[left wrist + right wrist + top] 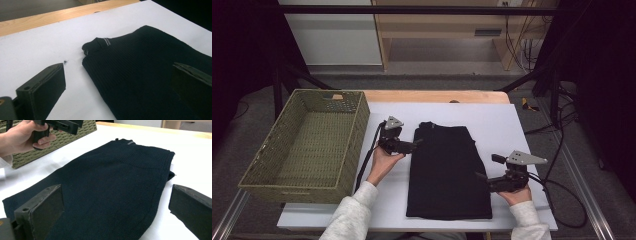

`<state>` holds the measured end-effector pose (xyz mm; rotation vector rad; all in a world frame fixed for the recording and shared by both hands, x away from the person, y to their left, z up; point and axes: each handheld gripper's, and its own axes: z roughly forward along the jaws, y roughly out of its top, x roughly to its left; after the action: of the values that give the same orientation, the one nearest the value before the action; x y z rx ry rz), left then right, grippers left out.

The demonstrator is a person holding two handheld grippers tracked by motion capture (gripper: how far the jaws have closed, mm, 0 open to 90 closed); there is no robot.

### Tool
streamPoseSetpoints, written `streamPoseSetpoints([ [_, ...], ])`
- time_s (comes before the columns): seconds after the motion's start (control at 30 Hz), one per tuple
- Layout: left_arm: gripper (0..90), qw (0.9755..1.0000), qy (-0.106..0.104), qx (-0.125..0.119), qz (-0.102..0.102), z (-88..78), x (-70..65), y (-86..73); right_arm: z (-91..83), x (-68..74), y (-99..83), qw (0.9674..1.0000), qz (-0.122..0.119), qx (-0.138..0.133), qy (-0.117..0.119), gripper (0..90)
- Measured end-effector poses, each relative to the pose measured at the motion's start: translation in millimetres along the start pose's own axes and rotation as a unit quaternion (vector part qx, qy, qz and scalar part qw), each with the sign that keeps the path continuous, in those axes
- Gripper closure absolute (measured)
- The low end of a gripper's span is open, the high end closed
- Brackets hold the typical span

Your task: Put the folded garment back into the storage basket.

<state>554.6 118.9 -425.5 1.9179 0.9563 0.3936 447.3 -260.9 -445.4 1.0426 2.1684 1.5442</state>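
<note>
Left gripper point(416, 144) in the high view sits at the upper left edge of the black sweater point(447, 172), w/ our left hand point(383, 162) under it, forearm coming up from the bottom in a pale sleeve. We see the sweater folded into a long neat rectangle, flat on the white table cover point(492, 117), collar end far from us. Right gripper point(482, 177) is at the sweater's right edge, nearer us, right hand point(514, 195) below it. A green woven basket point(309, 142) stands at the table's left, apart from the sweater.

Left gripper view: jaws wide apart, holding nothing. One jaw is over bare cover, the other over the sweater point(150, 72). We see ribbed knit, and a collar w/ a small label.

Right gripper view: jaws also spread wide, nothing held; sweater point(112, 185) lies between and ahead of them, smooth, w/ a bit of fabric poking out at its right edge. Left hand point(22, 136) w/ its gripper point(76, 125) is top left, in front of the basket point(62, 138).
</note>
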Motion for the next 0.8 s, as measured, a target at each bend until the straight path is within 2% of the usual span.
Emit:
streamPoseSetpoints([
  [0.63,1.2,0.9992,0.027,0.029,-0.005,35.6,6.1,-0.2,0.4,-0.4,-0.4,1.0000,0.001,0.001,0.001,0.2],
  [0.8,3.5,0.9990,0.036,0.026,-0.008,41.4,5.0,-0.6,0.3,-0.4,-0.6,1.0000,0.001,0.002,0.000,0.2],
])
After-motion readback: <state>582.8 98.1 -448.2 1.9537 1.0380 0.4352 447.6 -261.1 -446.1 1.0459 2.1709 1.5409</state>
